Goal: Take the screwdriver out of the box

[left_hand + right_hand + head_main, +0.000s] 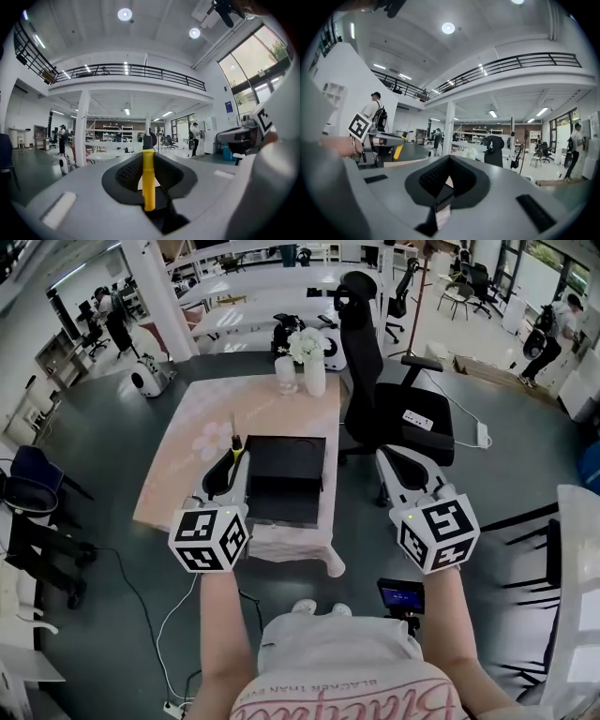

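My left gripper [232, 457] is shut on a screwdriver [236, 446] with a yellow handle. It holds the tool above the table, just left of the open black box [286, 465]. In the left gripper view the yellow handle [148, 178] stands upright between the black pads [126, 173], with the metal shaft pointing up and away. My right gripper [392, 460] hangs right of the box, near the table's edge. Its jaws are only a little apart and nothing is between them [450, 161]. The right gripper view also catches the left gripper [377, 138] and the yellow handle [398, 151].
The box lies on a table under a pink cloth [178, 474]. A vase of white flowers [312, 362] and a glass stand at its far end. A black office chair [394, 409] is right of the table, below my right gripper. More desks, chairs and people are farther off.
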Tool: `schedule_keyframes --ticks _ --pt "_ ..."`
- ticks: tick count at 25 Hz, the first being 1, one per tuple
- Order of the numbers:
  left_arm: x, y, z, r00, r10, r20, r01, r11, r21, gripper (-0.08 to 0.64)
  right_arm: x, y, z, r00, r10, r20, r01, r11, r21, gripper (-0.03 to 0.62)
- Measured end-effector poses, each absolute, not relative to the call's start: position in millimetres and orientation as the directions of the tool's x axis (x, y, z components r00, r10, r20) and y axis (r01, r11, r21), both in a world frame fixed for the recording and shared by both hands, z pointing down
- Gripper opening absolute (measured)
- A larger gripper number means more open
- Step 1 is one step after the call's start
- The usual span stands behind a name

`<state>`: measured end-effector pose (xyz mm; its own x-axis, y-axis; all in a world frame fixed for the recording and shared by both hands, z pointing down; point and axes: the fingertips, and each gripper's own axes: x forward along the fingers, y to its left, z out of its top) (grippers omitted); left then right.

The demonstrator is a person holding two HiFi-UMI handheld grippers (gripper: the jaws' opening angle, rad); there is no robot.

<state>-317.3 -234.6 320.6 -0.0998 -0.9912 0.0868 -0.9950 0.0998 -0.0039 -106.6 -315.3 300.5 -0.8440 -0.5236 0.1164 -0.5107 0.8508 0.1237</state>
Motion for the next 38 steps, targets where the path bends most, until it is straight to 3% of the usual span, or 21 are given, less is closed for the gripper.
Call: schedule_keyframes --ticks 5,13,29,38 --pt "-321 -214 290 -0.212 -0.977 -0.011 -0.977 0.212 0.007 0.081 -105 -311 290 -0.881 -0.464 0.093 -0.451 0.883 0.128 0.005" --pt "-317 -203 249 -0.252 -0.962 -0.101 -0.965 0.257 -0.045 0.081 -131 -296 272 -0.913 -0.404 0.056 -0.383 0.897 0.218 0.005" --pt "-326 -171 168 -0.201 -0.951 -0.234 -0.958 0.241 -0.154 0.081 -149 -278 177 -0.882 -0.451 -0.138 -0.471 0.857 0.207 0.005" --pt "-338 -151 168 -0.196 -0.945 -0.264 -0.962 0.237 -0.134 0.081 -158 -266 171 -0.856 -0.492 -0.16 -0.518 0.822 0.237 0.005"
